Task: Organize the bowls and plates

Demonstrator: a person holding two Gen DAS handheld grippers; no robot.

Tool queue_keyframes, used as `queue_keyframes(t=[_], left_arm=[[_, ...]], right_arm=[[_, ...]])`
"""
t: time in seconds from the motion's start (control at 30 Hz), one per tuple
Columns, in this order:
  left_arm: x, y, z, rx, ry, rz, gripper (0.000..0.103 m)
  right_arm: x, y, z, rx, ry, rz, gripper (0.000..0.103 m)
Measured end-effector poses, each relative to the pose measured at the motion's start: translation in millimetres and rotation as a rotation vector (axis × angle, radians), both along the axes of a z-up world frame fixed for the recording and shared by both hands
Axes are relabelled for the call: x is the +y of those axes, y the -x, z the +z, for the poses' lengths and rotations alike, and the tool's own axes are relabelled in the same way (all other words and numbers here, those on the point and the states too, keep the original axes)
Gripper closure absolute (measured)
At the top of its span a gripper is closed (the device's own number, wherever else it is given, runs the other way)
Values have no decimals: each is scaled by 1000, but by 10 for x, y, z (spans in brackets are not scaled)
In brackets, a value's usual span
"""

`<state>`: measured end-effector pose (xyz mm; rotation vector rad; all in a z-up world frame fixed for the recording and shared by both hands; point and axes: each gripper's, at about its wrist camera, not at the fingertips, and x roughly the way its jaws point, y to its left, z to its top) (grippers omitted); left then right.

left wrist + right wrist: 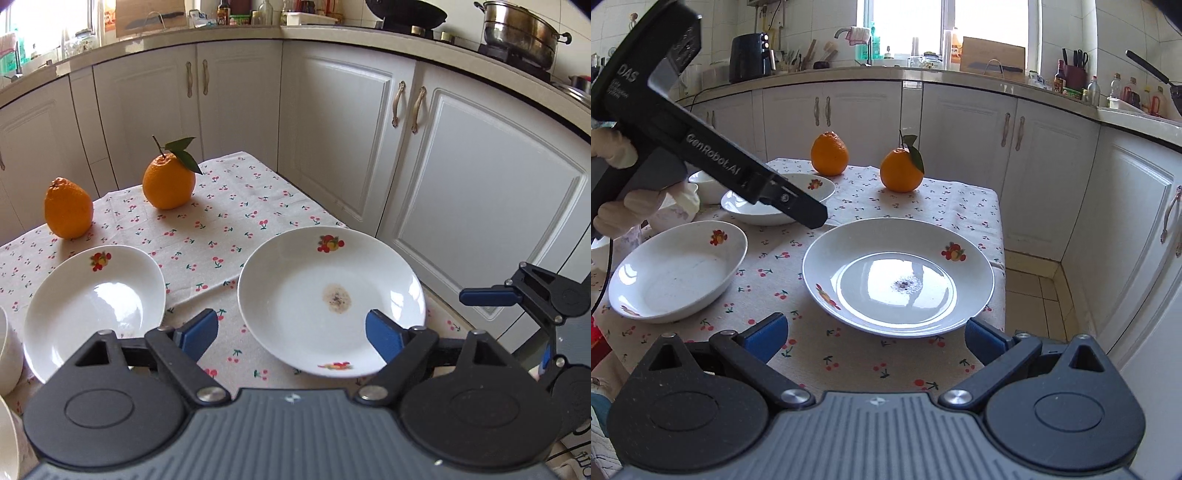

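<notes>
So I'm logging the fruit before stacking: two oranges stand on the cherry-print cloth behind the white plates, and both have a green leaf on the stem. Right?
Not quite. Only one of the two oranges has a green leaf: the orange with stem nearer the large white plate. The other, knobby-topped orange is bare. The right wrist view shows this; both do stand on the cherry-print cloth behind the plates.

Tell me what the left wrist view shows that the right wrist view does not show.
Only the left wrist view: a steel pot on the stove, and the right gripper from the side. Only the right wrist view: a third plate at the near left, a black kettle, a gloved hand. Both: the large plate with a stain and two oranges, one of them an orange with a leaf.
</notes>
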<state>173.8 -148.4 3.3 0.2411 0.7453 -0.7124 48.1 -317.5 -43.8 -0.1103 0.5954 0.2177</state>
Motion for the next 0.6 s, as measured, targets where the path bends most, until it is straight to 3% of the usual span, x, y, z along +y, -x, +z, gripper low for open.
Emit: queue_keyframes(t=[0.23, 0.37, 0.6], left_arm=[[409, 574, -34, -77, 22, 71, 13], [624, 826, -132, -131, -5, 126, 12], [1045, 1122, -290, -133, -11, 220, 11]], right_arm=[[185, 95, 84, -46, -16, 31, 0], [285, 113, 69, -52, -43, 62, 0], [464, 136, -6, -34, -56, 83, 0]])
